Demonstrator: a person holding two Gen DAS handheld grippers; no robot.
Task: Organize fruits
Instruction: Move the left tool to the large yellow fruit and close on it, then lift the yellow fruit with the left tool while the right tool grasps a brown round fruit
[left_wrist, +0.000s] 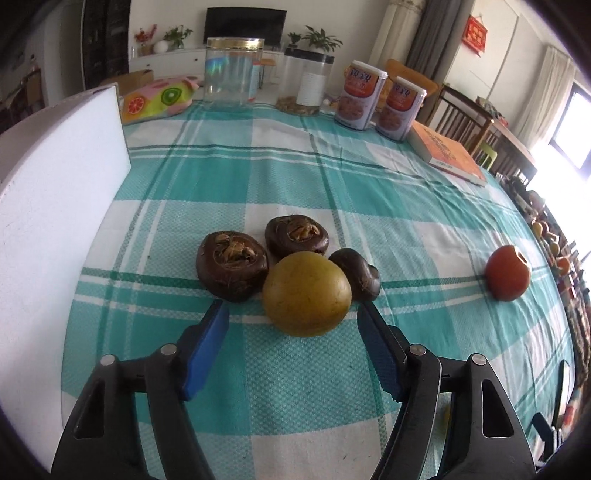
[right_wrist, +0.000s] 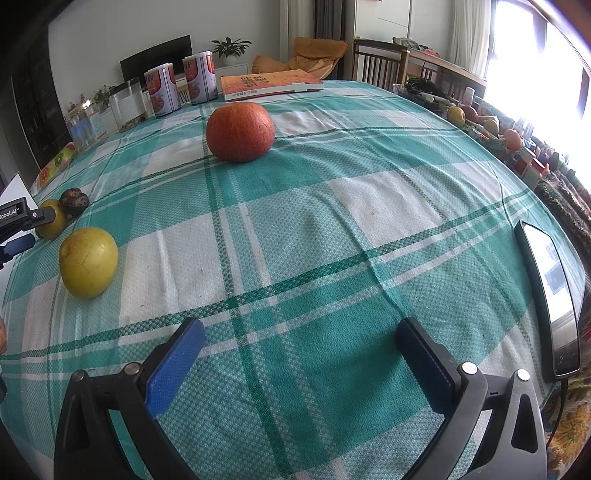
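Just ahead of your left gripper (left_wrist: 291, 314), the round fruit (left_wrist: 306, 293) sits between its fingers — three water chestnuts (left_wrist: 232, 270) touch it behind. Far ahead of your right gripper (right_wrist: 301, 338) sits the persimmon (right_wrist: 240, 132); another fruit (right_wrist: 88, 261) lies ahead-left.

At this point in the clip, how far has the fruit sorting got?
Early or midway. Done, apparently: three brown fruits and a yellow-green fruit sit clustered together. In hand: nothing; the left claw is open, just short of the yellow-green fruit, and the right claw is open over bare cloth. Left: the orange fruit and a yellow fruit lie apart.
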